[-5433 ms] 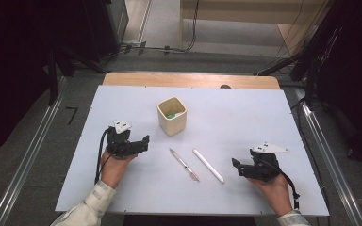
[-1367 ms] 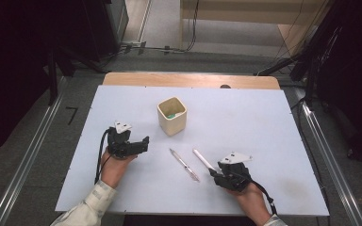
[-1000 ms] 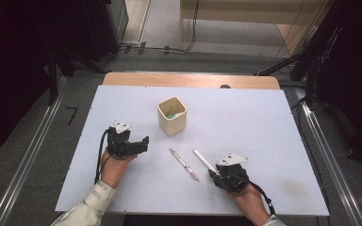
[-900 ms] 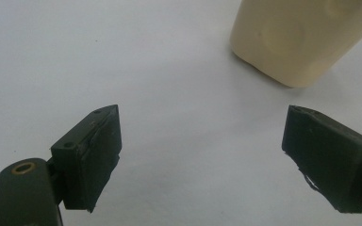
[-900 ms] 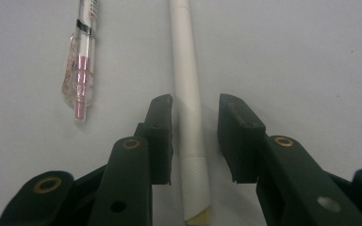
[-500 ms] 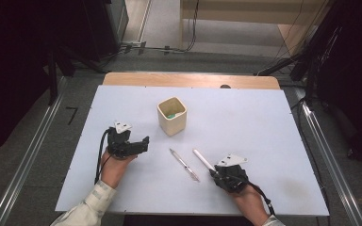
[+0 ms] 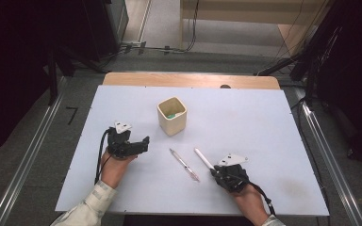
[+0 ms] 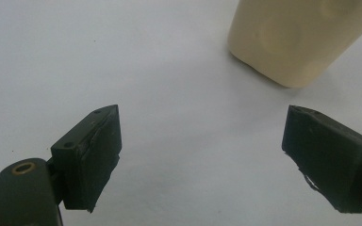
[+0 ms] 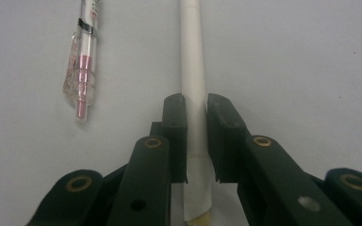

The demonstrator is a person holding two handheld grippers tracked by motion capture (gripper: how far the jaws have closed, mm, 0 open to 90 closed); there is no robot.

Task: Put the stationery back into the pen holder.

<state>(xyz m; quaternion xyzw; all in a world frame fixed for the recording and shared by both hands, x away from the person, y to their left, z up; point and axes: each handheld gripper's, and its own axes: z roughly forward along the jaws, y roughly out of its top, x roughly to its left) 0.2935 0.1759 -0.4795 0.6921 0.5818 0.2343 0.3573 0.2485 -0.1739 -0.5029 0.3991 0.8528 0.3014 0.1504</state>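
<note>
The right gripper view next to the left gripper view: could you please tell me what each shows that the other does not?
Right gripper view: the right gripper shut on a white pen, with a clear pink pen lying to its left. Left gripper view: the left gripper open with nothing between its jaws, and a cream cup ahead. Both: the white table.

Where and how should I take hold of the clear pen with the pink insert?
Grip the clear pen across its narrow barrel near the middle, coming straight down with jaws astride it. It lies flat on the table, with open space both sides between the white pen and the left gripper.
</note>
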